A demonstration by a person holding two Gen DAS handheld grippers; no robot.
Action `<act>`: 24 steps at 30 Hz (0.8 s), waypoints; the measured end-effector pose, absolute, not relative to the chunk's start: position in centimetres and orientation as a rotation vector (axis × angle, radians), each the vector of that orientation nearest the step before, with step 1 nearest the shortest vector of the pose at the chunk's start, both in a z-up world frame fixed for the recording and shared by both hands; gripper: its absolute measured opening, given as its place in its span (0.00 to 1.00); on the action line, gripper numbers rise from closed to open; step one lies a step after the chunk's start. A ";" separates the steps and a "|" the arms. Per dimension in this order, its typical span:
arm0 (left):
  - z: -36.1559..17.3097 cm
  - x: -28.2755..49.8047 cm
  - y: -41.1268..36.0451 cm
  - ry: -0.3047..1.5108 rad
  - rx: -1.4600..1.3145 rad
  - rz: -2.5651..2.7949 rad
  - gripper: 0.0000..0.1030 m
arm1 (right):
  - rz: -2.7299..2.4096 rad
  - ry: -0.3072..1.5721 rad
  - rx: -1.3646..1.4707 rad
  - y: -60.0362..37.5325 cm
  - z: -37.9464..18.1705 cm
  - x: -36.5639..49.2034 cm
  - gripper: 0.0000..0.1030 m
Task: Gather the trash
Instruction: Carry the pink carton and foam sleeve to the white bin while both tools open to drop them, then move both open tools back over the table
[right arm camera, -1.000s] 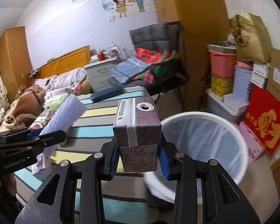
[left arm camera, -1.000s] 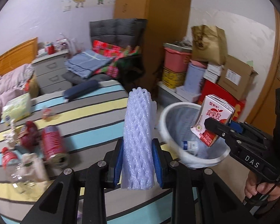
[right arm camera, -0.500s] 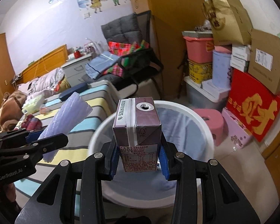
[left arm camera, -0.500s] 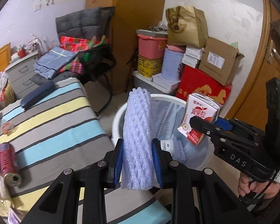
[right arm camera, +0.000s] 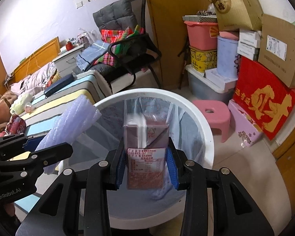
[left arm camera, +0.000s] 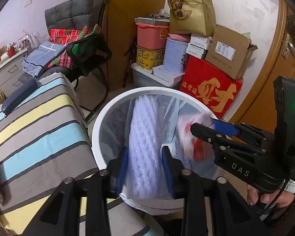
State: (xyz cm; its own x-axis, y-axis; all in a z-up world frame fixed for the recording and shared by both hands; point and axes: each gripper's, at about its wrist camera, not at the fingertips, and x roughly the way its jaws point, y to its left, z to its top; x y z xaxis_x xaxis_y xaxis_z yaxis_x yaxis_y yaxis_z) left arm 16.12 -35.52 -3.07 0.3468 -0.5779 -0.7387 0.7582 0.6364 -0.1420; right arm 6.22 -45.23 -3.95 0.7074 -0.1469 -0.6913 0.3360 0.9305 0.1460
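left tongs: opening, foam sleeve between | right tongs: gripping carton | over bin

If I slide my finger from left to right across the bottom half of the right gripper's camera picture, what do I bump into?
Left gripper → foam sleeve → drink carton → pink stool → red box.
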 end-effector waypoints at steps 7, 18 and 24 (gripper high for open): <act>-2.9 16.3 -34.7 0.844 0.222 -0.855 0.57 | -0.299 0.731 0.272 -45.4 -3.8 5.5 0.48; -1.0 15.6 -31.6 0.799 0.183 -0.812 0.56 | -0.302 0.684 0.273 -44.3 -2.5 5.0 0.48; 0.4 14.8 -29.1 0.757 0.172 -0.775 0.57 | -0.297 0.648 0.260 -43.0 -1.5 4.4 0.48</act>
State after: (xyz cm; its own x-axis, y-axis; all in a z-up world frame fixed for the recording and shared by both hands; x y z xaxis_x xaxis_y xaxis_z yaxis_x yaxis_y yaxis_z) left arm 14.80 -29.10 0.40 0.4698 -0.5696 -0.6744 0.6875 0.7153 -0.1252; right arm 4.44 -43.02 -1.47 0.7579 -0.1891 -0.6244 0.3495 0.9258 0.1439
